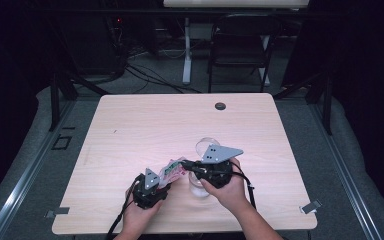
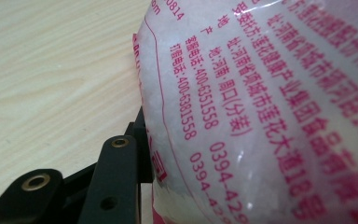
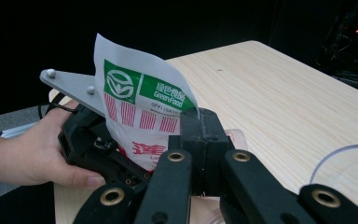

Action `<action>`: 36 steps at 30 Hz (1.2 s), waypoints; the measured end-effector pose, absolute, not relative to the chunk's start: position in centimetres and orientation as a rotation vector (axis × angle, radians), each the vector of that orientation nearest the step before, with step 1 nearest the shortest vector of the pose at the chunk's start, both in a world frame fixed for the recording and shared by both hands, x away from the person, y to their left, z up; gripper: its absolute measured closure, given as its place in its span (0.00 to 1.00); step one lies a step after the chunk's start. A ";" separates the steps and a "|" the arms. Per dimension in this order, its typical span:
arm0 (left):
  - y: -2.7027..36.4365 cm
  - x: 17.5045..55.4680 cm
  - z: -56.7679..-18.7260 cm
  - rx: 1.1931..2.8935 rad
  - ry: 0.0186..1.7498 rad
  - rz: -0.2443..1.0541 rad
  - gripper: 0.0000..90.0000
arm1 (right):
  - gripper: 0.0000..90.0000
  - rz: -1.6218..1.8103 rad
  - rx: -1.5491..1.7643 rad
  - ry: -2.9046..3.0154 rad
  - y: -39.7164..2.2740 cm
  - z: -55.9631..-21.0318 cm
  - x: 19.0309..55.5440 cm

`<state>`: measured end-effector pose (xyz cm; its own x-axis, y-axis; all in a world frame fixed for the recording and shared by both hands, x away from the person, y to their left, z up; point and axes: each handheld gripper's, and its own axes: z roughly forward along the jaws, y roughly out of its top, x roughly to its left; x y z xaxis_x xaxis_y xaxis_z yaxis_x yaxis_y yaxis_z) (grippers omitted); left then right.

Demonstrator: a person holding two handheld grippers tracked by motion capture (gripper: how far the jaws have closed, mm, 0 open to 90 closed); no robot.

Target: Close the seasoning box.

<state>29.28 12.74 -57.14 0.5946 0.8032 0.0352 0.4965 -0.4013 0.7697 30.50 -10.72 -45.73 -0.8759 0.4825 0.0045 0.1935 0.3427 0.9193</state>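
Observation:
A white plastic bag with red print and a green logo is held up between both grippers above the table's near half. My left gripper grips its lower end; in the left gripper view the bag, full of white grains, presses against the one visible jaw of the left gripper. My right gripper is shut on the bag's top edge. In the right gripper view the right gripper's jaws pinch the bag, with the left gripper and a hand behind it.
A clear glass vessel stands under the right gripper, a clear round rim showing just behind it and a clear rim in the right gripper view. The wooden table has a dark grommet. A chair stands beyond.

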 end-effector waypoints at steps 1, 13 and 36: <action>12.8 29.3 -57.0 2.081 1.023 0.540 0.68 | 1.00 1.550 0.603 2.338 -10.8 -45.7 30.5; 13.0 29.1 -55.1 2.127 0.939 0.831 0.68 | 1.00 1.595 0.616 2.300 -11.7 -44.9 30.4; 11.7 28.8 -53.3 2.192 0.745 1.133 0.69 | 1.00 1.609 0.736 2.265 -13.9 -45.1 30.0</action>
<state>28.78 11.67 -53.27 0.4895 0.6884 0.5353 0.2185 -0.6911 0.6889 29.98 -13.85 -45.07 -0.8357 0.5442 0.0731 0.2483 0.2558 0.9343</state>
